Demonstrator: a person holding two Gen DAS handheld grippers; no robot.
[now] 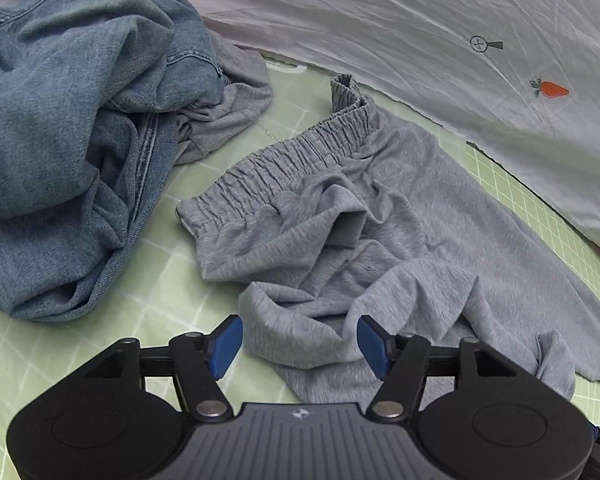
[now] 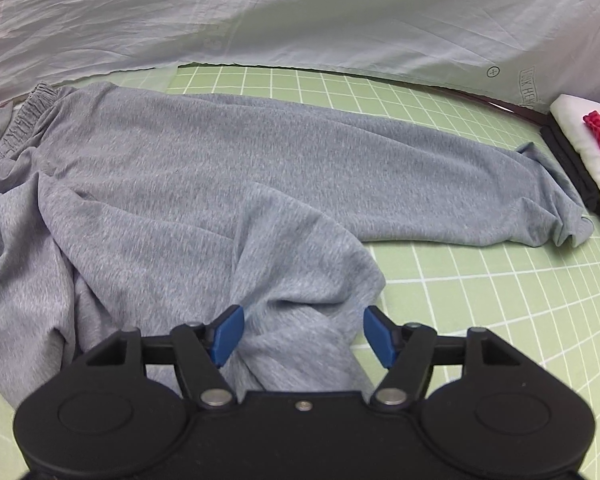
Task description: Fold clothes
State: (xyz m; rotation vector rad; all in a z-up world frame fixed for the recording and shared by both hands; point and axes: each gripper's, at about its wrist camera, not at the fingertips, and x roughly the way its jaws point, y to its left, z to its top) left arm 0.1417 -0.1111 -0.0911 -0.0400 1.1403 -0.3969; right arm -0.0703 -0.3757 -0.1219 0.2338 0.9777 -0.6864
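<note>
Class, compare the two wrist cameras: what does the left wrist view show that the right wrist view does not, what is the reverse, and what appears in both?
Only the left wrist view shows the crumpled denim garment and the open left gripper.

Only the right wrist view shows the stack of folded clothes at the right edge and the open right gripper straddling a bunched trouser leg.

Both show the grey sweatpants, the green grid mat and the white printed sheet.
</note>
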